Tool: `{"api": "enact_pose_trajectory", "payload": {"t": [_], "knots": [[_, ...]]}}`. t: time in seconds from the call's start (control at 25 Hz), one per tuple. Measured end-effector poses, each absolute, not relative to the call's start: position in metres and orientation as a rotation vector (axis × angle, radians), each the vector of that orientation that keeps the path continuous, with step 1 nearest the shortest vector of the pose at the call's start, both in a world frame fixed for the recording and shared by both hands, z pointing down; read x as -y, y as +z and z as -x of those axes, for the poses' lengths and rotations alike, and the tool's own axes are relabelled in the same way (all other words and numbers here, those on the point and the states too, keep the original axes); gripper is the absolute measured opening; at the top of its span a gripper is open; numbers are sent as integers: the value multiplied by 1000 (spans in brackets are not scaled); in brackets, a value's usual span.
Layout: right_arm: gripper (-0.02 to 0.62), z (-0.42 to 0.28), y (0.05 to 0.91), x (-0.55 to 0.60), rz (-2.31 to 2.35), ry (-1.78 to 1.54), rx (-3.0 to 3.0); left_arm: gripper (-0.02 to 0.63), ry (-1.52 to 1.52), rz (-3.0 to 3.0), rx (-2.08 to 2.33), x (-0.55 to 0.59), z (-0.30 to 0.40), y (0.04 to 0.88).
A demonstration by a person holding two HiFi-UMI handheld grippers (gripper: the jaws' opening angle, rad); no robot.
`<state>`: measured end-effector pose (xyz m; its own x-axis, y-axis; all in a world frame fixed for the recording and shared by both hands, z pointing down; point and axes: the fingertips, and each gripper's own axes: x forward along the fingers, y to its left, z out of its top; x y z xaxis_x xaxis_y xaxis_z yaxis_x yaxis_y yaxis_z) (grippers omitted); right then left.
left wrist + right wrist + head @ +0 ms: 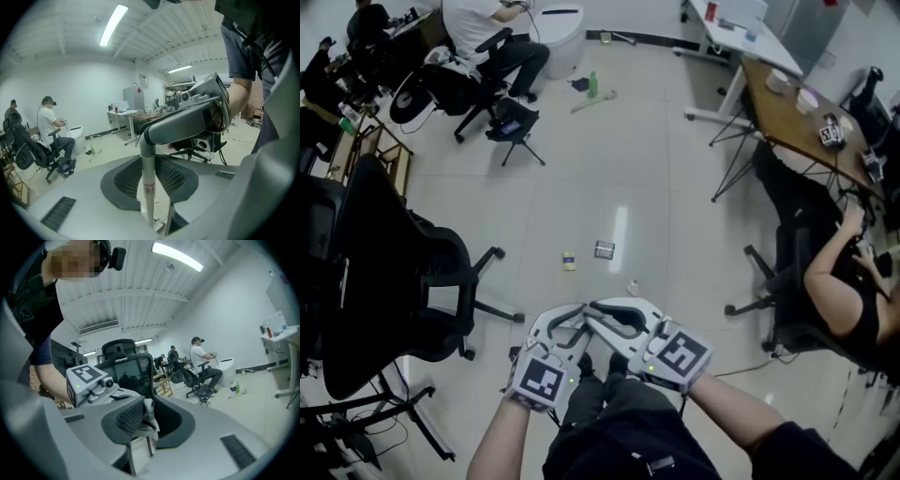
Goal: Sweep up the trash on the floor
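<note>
Well, down on the shiny floor, small bits of trash, near and just ahead of both claws. Clamped tight in the left claw, a pale stick, upright between the jaws. Squeezed at its top by the right claw too, close beside the left one.

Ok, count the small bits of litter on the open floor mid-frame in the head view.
3: a yellowish piece, a dark packet just right of it, and a small pale scrap lower right of both. The black chair may hide more.
</note>
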<state>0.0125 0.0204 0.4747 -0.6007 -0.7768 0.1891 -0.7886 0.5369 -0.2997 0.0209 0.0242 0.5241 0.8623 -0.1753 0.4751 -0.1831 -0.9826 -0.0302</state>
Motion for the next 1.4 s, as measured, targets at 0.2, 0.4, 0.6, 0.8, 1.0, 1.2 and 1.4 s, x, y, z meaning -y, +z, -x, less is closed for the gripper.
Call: {"api": "enact_pose_trajectory", "payload": {"t": [0.2, 0.4, 0.6, 0.8, 1.0, 1.2, 1.4], "knots": [[76, -37, 481, -9, -1495, 548, 2641, 91, 774, -3057, 142, -13, -46, 529], [75, -55, 485, 3, -1618, 590, 2562, 91, 685, -3032, -52, -4, -62, 534], [72, -78, 485, 8, -1765, 624, 2493, 91, 669, -2982, -219, -3, -83, 537], [72, -90, 486, 5, -1757, 658, 2486, 95, 648, -2885, -230, -5, -95, 537], [72, -122, 493, 13, -1689, 681, 2534, 100, 632, -2835, -136, 3, -126, 543], [72, -164, 507, 33, -1551, 684, 2610, 97, 670, -2859, 27, 24, -168, 554], [68, -197, 515, 59, -1475, 668, 2648, 91, 744, -2923, 66, 50, -201, 565]]}}
